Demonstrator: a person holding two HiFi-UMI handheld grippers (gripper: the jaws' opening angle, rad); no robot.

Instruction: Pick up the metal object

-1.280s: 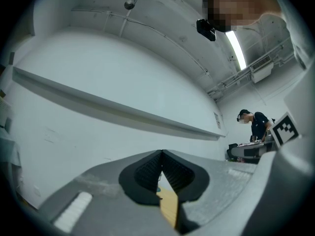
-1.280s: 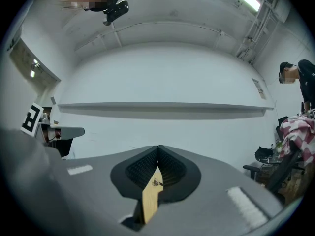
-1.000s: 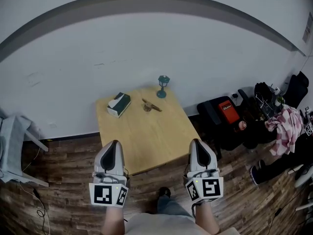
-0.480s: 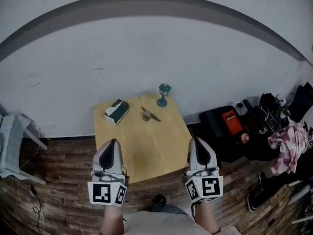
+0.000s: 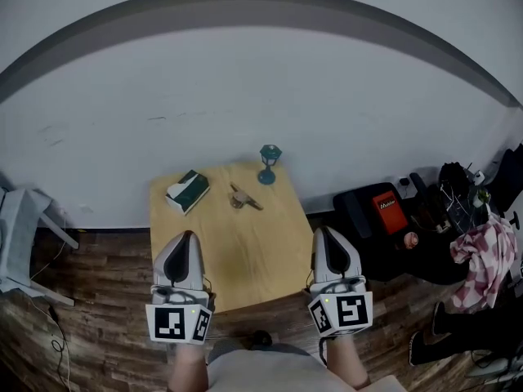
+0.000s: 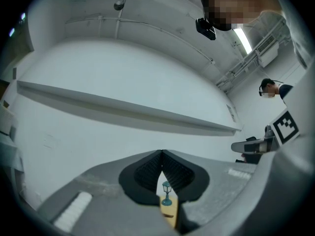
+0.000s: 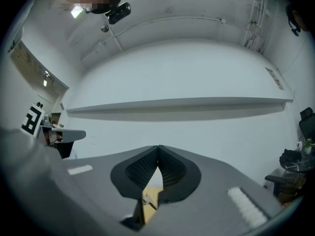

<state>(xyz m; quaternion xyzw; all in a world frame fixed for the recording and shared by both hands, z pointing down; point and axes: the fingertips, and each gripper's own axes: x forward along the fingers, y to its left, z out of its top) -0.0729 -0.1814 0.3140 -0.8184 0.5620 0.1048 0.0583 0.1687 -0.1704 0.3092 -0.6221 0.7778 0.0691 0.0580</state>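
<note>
The metal object (image 5: pixel 243 198) is a small brownish piece lying near the far end of the wooden table (image 5: pixel 221 251). It also shows through the gap below the right gripper's jaws (image 7: pixel 149 201). My left gripper (image 5: pixel 189 237) and right gripper (image 5: pixel 325 232) hang side by side over the table's near edge, well short of the object. Both are shut with nothing between the jaws. In the left gripper view the tips (image 6: pixel 161 152) meet, and under them I see a teal lantern (image 6: pixel 167 193). The right gripper's tips (image 7: pixel 158 147) touch too.
A teal lantern (image 5: pixel 270 163) stands at the table's far right corner and a green-and-white tissue box (image 5: pixel 187 191) at its far left. Black bags (image 5: pixel 384 215) and a pink checked cloth (image 5: pixel 482 260) clutter the floor on the right. A white chair (image 5: pixel 20 247) stands left.
In the head view the table and its things have slid to the left while the clutter on the right has shifted. Both grippers stay shut in the same spots of the frame.
</note>
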